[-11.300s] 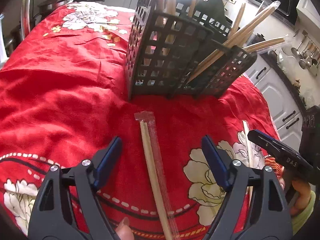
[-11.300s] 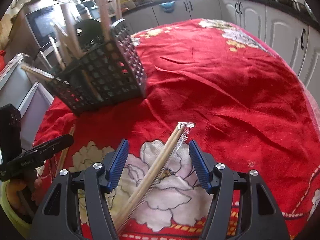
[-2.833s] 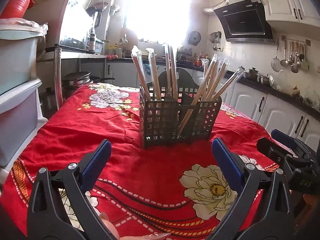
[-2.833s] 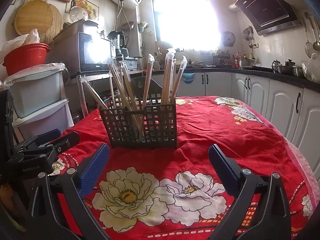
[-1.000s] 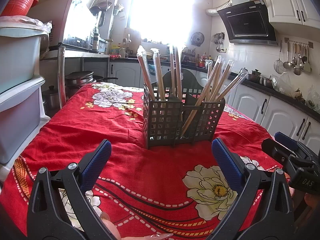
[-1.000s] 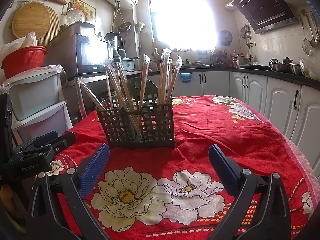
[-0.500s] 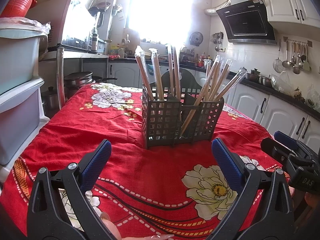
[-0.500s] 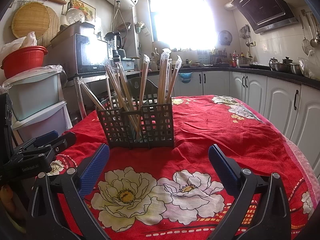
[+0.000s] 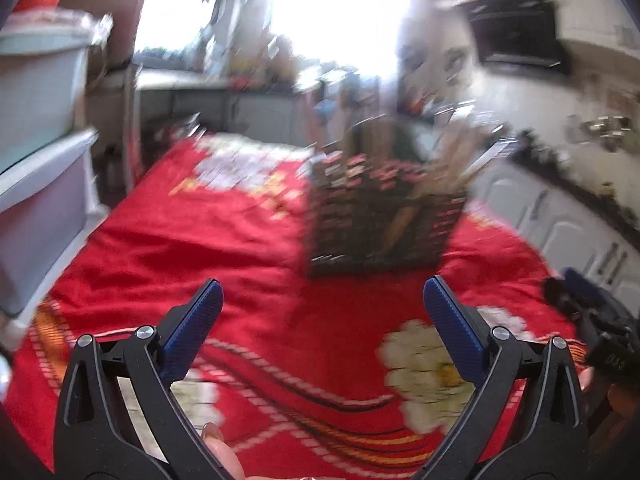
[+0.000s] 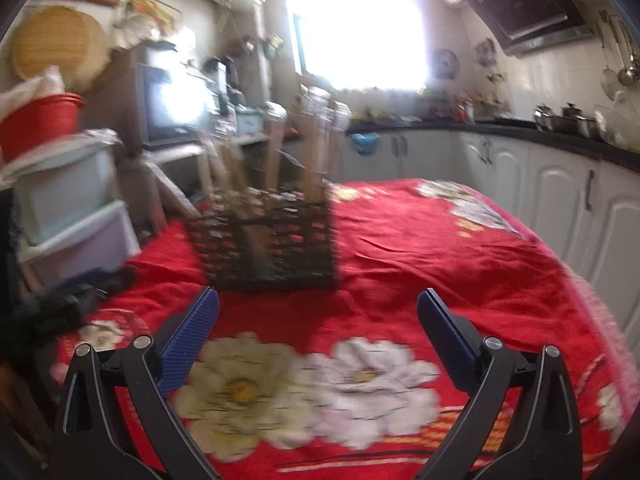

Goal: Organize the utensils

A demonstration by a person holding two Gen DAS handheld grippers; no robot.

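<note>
Both black-and-blue tongs, left (image 9: 322,312) and right (image 10: 318,322), are gaping wide, empty, facing the dark slotted plastic utensil basket (image 10: 266,240) sitting on the red floral-cloth worktop (image 10: 440,256).

Both fisheye views are smeared by motion blur, worst on the left. A window (image 10: 360,28) straight ahead blows out white, backlighting the kitchen. Edges curve and darken into black corners.

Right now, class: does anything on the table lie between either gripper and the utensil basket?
Nothing visible does. Only bare red tablecloth lies between the open right gripper and the basket, and likewise before the open left gripper. Both views are blurred, so small items could be missed.
</note>
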